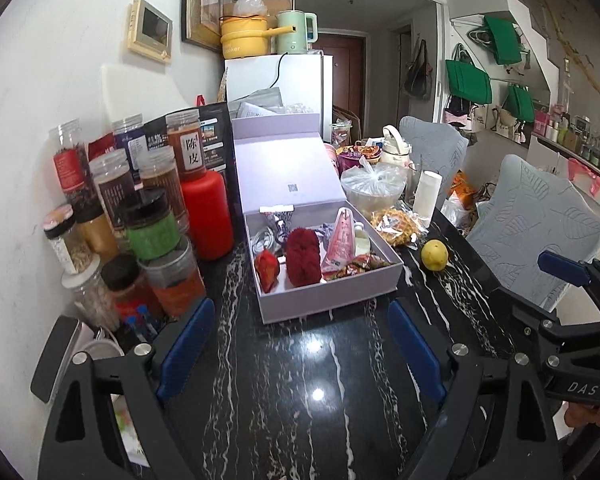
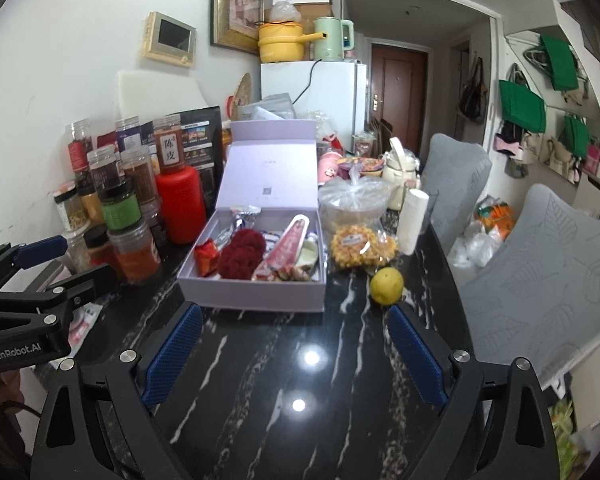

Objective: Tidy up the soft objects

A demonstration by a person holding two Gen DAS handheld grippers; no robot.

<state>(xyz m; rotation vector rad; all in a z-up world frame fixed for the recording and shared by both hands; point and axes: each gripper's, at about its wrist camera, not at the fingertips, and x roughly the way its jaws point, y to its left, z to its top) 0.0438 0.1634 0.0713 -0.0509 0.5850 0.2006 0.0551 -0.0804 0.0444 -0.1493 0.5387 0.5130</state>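
Both grippers, the left gripper (image 1: 300, 344) and the right gripper (image 2: 296, 354), are held over the dark tabletop (image 1: 300, 400) with jaws wide apart and nothing between them. A red pompom (image 1: 303, 258) is seen inside the open box (image 1: 328, 300), beside a strawberry toy (image 1: 266, 266). A lemon (image 2: 386, 286) is seen just right of the box.

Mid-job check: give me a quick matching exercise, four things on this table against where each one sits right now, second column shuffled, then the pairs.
Things:
1. dark red fluffy pompom
2. lemon
3. red bottle
4. bag of yellow snacks

Places:
A. on the bare table to the right of the lilac box
B. inside the lilac box
C. left of the box, among the jars
D. right of the box, behind the lemon

Pairs: 1-B, 2-A, 3-C, 4-D
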